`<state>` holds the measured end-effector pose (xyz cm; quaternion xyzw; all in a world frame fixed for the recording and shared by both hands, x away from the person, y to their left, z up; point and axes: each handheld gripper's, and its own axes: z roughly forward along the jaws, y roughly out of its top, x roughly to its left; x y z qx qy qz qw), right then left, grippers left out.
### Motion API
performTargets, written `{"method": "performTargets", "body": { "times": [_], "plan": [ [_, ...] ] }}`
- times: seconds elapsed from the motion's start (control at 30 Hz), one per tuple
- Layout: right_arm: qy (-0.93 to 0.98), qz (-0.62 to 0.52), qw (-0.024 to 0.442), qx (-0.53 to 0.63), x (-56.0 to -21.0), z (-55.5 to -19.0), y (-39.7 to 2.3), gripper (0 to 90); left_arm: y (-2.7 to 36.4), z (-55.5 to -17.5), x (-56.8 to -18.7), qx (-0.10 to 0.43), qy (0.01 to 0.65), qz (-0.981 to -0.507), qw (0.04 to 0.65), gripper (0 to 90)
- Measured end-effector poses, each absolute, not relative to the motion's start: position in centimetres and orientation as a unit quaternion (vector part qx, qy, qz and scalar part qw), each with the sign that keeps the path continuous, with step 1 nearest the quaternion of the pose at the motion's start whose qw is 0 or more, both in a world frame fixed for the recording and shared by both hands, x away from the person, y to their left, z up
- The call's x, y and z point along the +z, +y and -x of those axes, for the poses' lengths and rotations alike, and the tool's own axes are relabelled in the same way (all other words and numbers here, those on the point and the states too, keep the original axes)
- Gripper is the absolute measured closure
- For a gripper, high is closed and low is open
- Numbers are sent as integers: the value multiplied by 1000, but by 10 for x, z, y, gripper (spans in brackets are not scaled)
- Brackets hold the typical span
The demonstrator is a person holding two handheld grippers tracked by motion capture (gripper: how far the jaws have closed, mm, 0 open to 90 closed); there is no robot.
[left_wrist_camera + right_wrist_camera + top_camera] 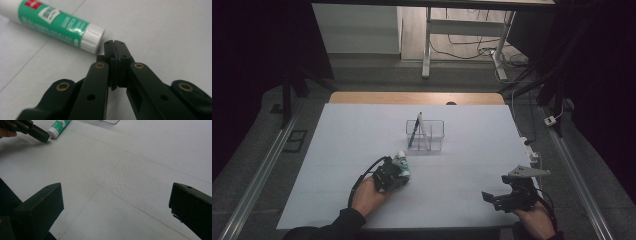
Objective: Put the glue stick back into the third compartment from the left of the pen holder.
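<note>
A green and white glue stick (402, 164) lies flat on the white table (462, 150). My left gripper (404, 176) is shut and empty, its fingertips just beside the stick's white end. In the left gripper view the closed jaws (115, 45) point at the table right next to the glue stick (57, 21), without gripping it. My right gripper (488, 196) rests at the near right of the table, open and empty. Its view shows its wide-apart jaws (116, 200) over bare table, with the glue stick (58, 125) and the left gripper (40, 135) far off at the top left.
A clear plastic organizer box (435, 136) stands at the table's middle, farther back, holding a blue pen (414, 131) and a white stick-like item (423, 129) that lean upright. The table's near edge runs just under both hands.
</note>
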<state>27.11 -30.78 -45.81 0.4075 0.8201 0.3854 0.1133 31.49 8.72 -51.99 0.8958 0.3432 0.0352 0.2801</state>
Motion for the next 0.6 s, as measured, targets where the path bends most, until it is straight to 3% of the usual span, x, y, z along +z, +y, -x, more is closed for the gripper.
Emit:
{"method": "performTargets", "body": {
  "times": [0.6],
  "plan": [
    [821, -407, 114, 385, -458, -271, -308, 0, 112, -326, -521, 39, 401, -875, 268, 883]
  ]
}}
